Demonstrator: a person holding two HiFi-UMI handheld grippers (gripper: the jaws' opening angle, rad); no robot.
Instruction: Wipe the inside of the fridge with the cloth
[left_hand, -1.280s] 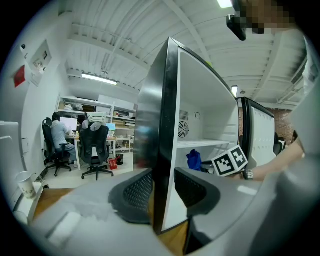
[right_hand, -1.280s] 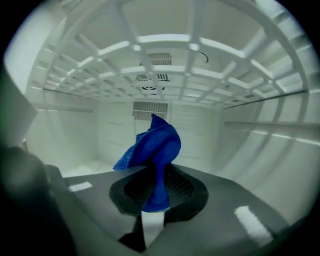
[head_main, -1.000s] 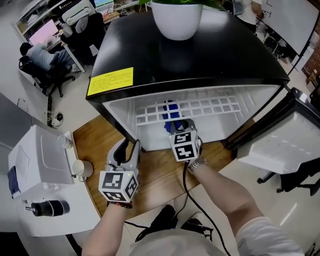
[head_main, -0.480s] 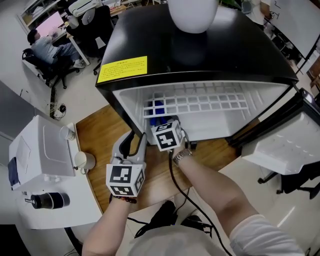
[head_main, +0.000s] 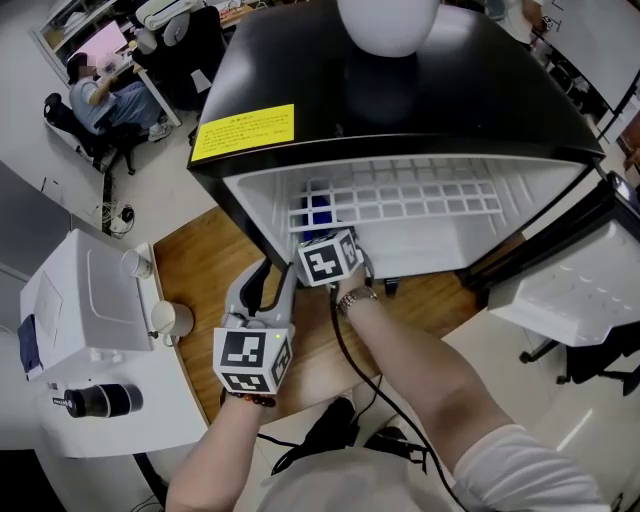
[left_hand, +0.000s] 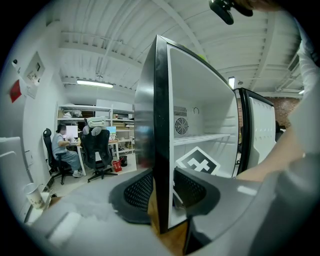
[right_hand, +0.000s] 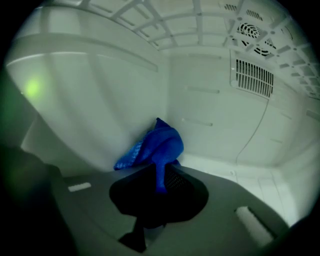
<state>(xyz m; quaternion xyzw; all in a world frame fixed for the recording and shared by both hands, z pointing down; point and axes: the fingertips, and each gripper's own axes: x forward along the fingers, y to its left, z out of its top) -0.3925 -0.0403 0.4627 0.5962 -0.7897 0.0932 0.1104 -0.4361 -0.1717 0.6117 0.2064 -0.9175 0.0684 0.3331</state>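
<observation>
1. While the cloth (right_hand: 159, 142) is pinched in the right claw (right_hand: 161, 176), it sits low inside the fridge (head_main: 400, 100), just beside the left inner wall (right_hand: 75, 110). Whether it touches the wall cannot be told.
2. Right claw: jaws clamped on a narrow tail of the cloth, and the rest bulges out ahead of the tips in a soft wad.
3. Judgement on technique: lead with the wad, not the claw tips, so fabric rather than hard plastic meets the liner. Press lightly and use long overlapping strokes from the back corner forward. The small pinch may slip if the cloth drags.
4. Cloth: deep blue, nappy, loosely folded, and it looks like microfibre. It should conform to corners and seams.
5. Liner: smooth white plastic with moulded ribs and a slotted vent (right_hand: 254, 77). The wire shelf (head_main: 420, 200) above is a white grid and likely to snag fabric.
6. Fridge shell: glossy black with a yellow label (head_main: 245, 133). It stands on a wood-grain tabletop (head_main: 200, 270).
7. Left claw (left_hand: 162, 192): jaws apart and holding nothing, lined up on the black front edge of the fridge's side wall.
</observation>
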